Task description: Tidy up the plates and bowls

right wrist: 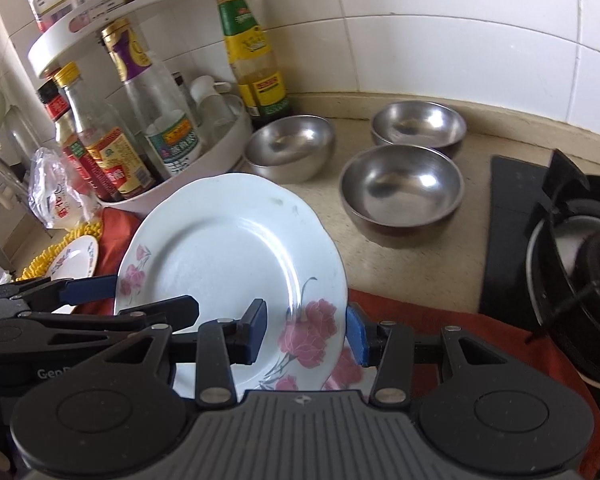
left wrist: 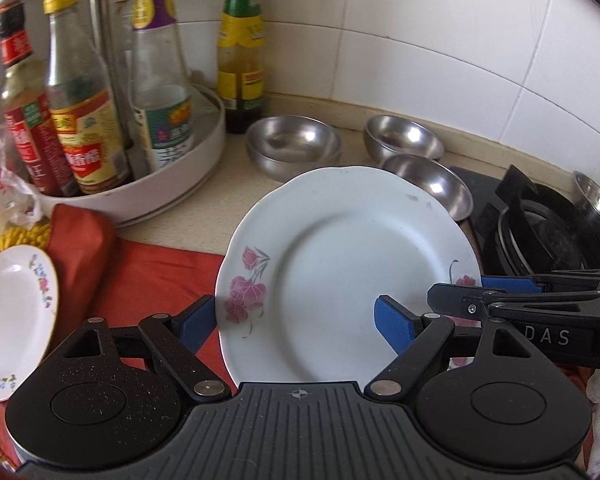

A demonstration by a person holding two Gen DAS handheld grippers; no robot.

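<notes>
A white plate with pink flowers point(left wrist: 340, 264) is held tilted above the red cloth; it also shows in the right wrist view point(right wrist: 228, 264). My left gripper point(left wrist: 296, 324) has its jaws wide open around the plate's left rim. My right gripper point(right wrist: 308, 334) is closed on the plate's right rim, one pad on each face; it shows in the left wrist view point(left wrist: 500, 292). A small floral plate point(left wrist: 12, 316) lies at the left. Steel bowls point(right wrist: 400, 192), point(right wrist: 418, 124), point(right wrist: 290, 146) stand on the counter behind.
A white turntable rack point(left wrist: 148, 196) with sauce bottles stands at the back left, a green-labelled bottle point(left wrist: 242, 52) beside it. A black gas stove point(right wrist: 572, 248) is at the right, with another steel bowl point(left wrist: 598, 204) on it. A red cloth point(left wrist: 152, 276) covers the near counter. Tiled wall behind.
</notes>
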